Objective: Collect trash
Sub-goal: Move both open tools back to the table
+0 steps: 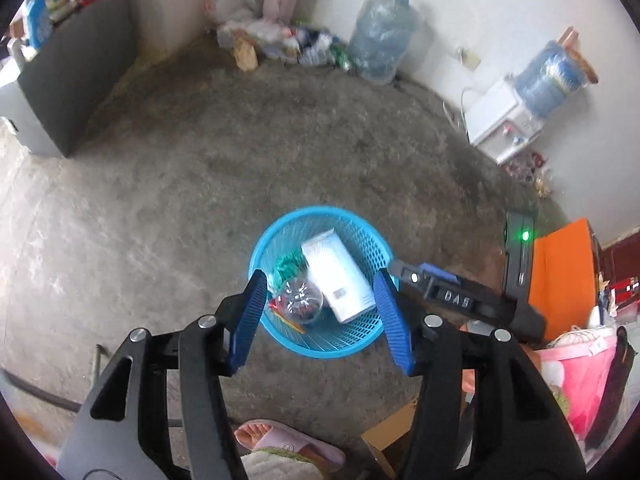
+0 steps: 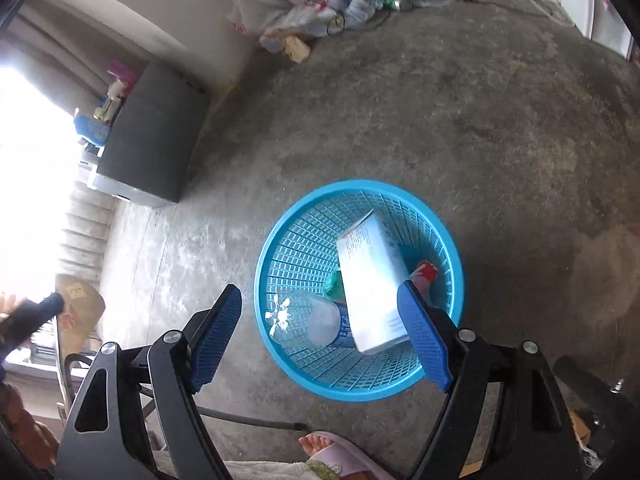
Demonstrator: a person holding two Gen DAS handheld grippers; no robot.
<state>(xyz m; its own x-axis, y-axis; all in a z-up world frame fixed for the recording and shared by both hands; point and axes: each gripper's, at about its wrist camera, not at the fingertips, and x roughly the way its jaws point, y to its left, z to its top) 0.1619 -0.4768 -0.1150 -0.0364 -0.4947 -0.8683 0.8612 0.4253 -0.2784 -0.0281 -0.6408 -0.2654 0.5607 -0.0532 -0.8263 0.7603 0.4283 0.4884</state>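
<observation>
- Left wrist view: left gripper (image 1: 320, 306) spread wide and empty, hovering above the blue basket (image 1: 276, 232) that stands on the concrete floor (image 1: 192, 168).
- Inside the basket: a white carton (image 1: 338, 280) leaning on the far wall, a clear plastic bottle (image 1: 300, 302) lying beside it, a green wrapper (image 1: 290, 265) tucked behind.
- Right gripper's black body (image 1: 460, 296) just beside the basket rim on the right.
- Right wrist view: right gripper (image 2: 320, 326) also wide apart and holding nothing, one finger outside the rim, the other over the basket's inside.
- Same carton (image 2: 372, 280) propped diagonally, bottle (image 2: 304, 320) on its side with base toward the camera, a red scrap (image 2: 425, 271) behind the carton.
- Likely handling: carton light, stiff enough along its edges, best pinched across the narrow faces; bottle light, slick and crushable, safest at the neck or cap end; wrapper soft, crumpling under any squeeze.
- Basket probably light and springy, thin mesh walls flexing; firmest hold on the rolled rim.
- More loose trash (image 1: 280, 40) piled well apart in the far corner.
</observation>
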